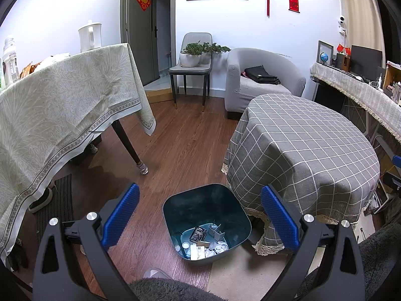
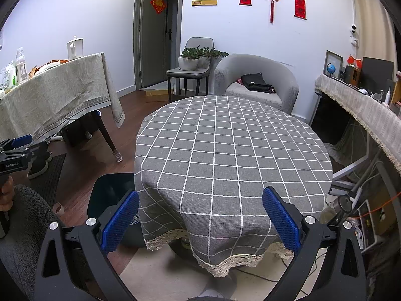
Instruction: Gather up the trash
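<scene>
Trash (image 1: 200,242) lies at the bottom of the dark bin (image 1: 173,213), directly ahead of and below the left gripper (image 1: 200,213), whose jaws hang spread and empty over its mouth, as if just unloaded. The right gripper (image 2: 200,217), likewise released, faces the bare checked tablecloth (image 2: 225,150).

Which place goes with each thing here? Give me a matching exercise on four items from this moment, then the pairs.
Things:
1. black bag
2. potted plant
3. white kettle
4. trash bin

Places:
A. on the grey dining chair by the door
B. on the floor beside the checked round table
C. on the seat of the grey armchair
D. on the table with the pale green cloth

Pairs: 1-C, 2-A, 3-D, 4-B
</scene>
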